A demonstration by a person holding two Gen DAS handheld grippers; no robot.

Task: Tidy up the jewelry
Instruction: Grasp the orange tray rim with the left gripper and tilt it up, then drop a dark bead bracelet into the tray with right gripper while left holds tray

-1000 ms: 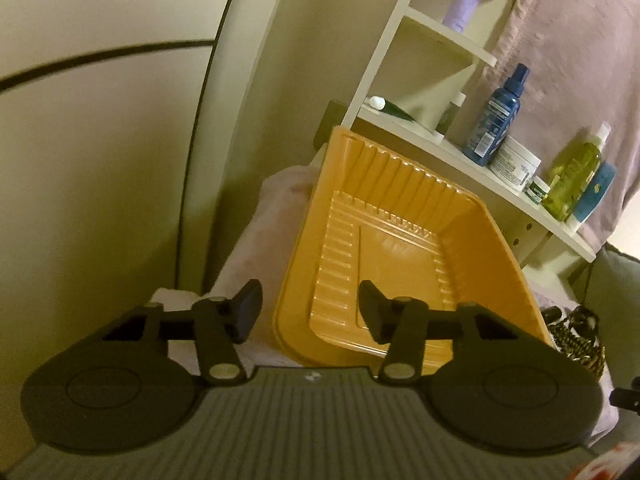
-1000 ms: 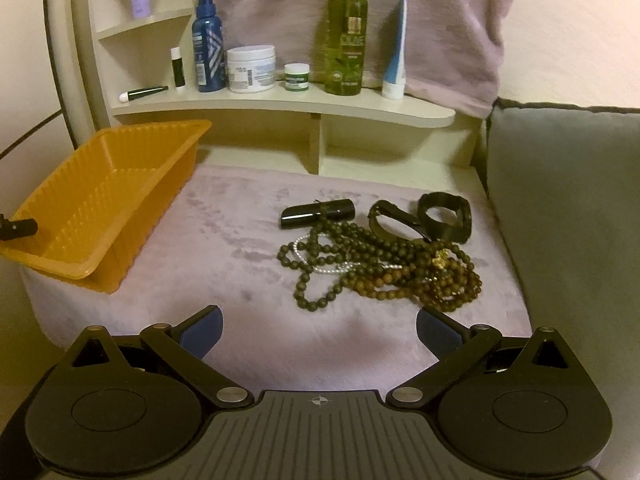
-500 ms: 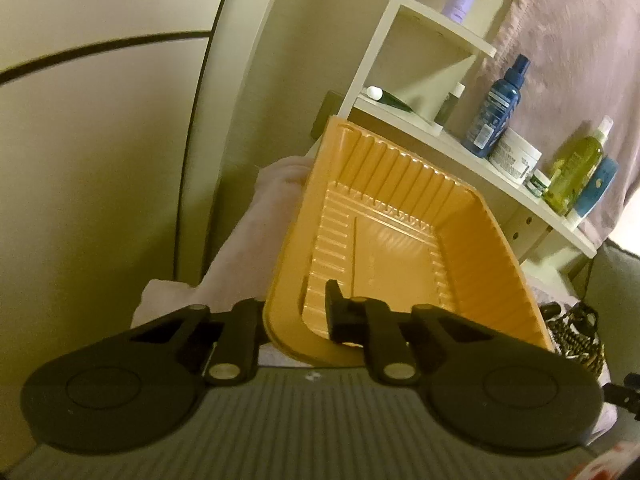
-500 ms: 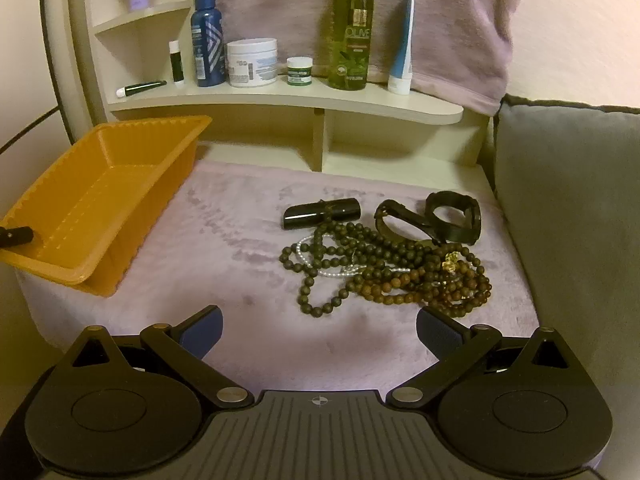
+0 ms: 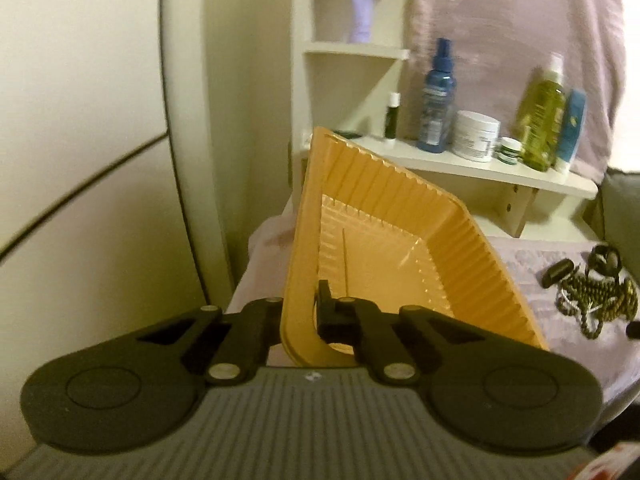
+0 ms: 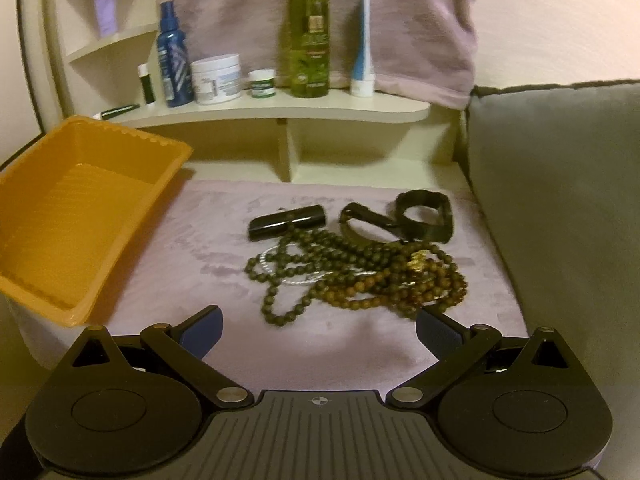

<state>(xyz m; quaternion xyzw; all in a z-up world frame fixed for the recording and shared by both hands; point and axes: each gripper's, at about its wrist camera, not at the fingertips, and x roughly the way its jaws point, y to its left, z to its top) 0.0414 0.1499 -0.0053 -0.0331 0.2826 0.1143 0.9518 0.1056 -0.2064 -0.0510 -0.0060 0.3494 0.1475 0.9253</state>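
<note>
My left gripper [image 5: 301,314] is shut on the near wall of an orange ribbed plastic tray [image 5: 384,216], one finger inside it and one outside. The tray [image 6: 52,208] is tipped up off the lilac cloth and nothing lies in it. A tangle of dark and brown bead necklaces [image 6: 360,276] lies on the cloth, with a black bar-shaped piece [image 6: 286,220] and two black bangles [image 6: 424,216] just behind it. My right gripper [image 6: 318,330] hangs open a little short of the beads, with nothing between its fingers. The same bead pile [image 5: 596,300] shows at the right edge of the left wrist view.
A white corner shelf [image 6: 280,110] behind the cloth carries a blue spray bottle [image 6: 172,68], a white jar [image 6: 216,80], a green bottle [image 6: 310,44] and a blue tube [image 6: 364,48]. A grey cushion [image 6: 560,184] borders the right side. A lilac towel [image 6: 320,0] hangs behind.
The left gripper closed onto the tray's near wall, then lifted and rolled, tilting the tray up. The right gripper crept a little closer to the beads and stayed open.
</note>
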